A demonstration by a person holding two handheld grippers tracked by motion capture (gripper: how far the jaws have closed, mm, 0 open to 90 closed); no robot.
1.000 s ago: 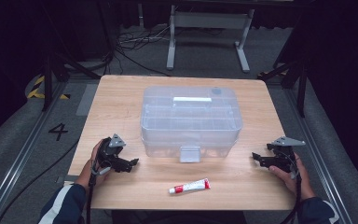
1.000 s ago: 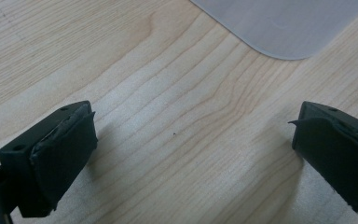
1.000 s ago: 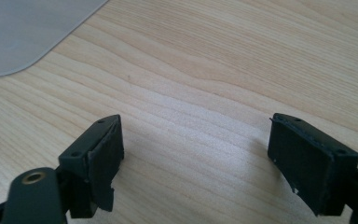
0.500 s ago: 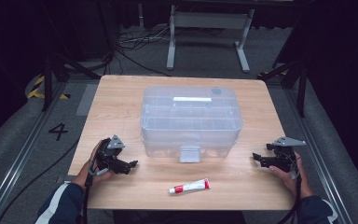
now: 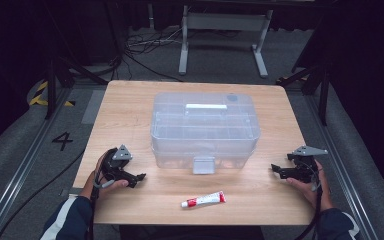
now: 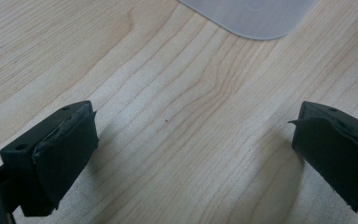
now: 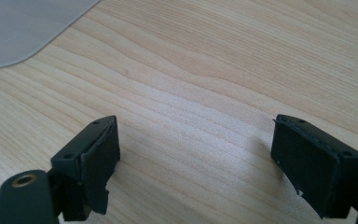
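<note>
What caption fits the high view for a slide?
Left gripper and right gripper, both open, rest beside a closed clear storage box; a tube lies in front.

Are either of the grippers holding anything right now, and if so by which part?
Nothing is held. The left gripper and right gripper both have open fingers with only bare table between them. The tube lies untouched.

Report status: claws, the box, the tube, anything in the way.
Left claw open, empty, low over table. Right claw open, empty. Clear box lid shut, centre table; tube lying in front of it, untouched. Nothing in the way.
</note>
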